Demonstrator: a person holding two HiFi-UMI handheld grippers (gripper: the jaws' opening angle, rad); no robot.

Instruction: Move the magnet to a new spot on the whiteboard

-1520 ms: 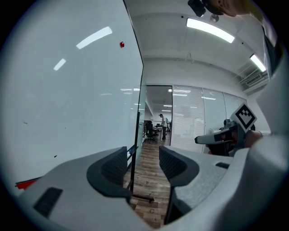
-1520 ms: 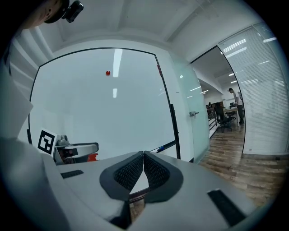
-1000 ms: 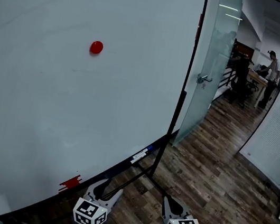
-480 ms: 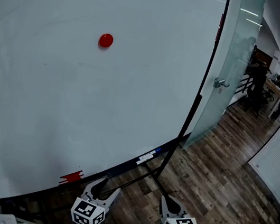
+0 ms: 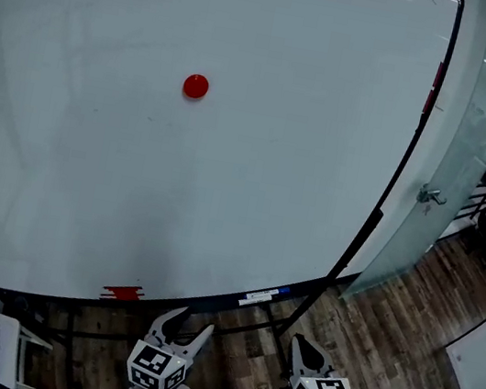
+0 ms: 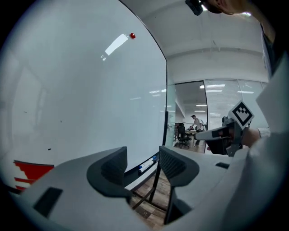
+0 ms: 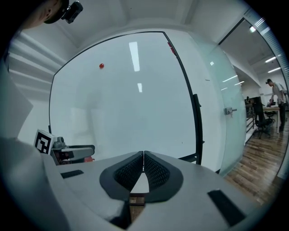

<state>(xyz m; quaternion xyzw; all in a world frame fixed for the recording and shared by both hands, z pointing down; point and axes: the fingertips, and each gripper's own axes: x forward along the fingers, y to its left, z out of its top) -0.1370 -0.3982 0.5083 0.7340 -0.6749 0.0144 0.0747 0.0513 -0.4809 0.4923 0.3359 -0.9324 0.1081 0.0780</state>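
Approach step; magnet [image 5: 196, 87] not yet touched, stuck at whiteboard [image 5: 251, 200] upper middle. Below whiteboard's bottom edge, well apart from magnet: left tool [image 5: 185, 324] spread, empty; right tool [image 5: 306, 350] pressed together, empty. Next, likely: raise spread tool to magnet, pinch rim, pull off.

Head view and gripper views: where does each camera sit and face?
Head view: on the person's head, facing down at the whiteboard and red magnet; left gripper and right gripper show at bottom.
Left gripper view: on that gripper, looking past open jaws along the whiteboard toward an office; right gripper at right.
Right gripper view: on that gripper, facing the whiteboard over shut jaws; left gripper at left.
Shared: all three show the magnet.
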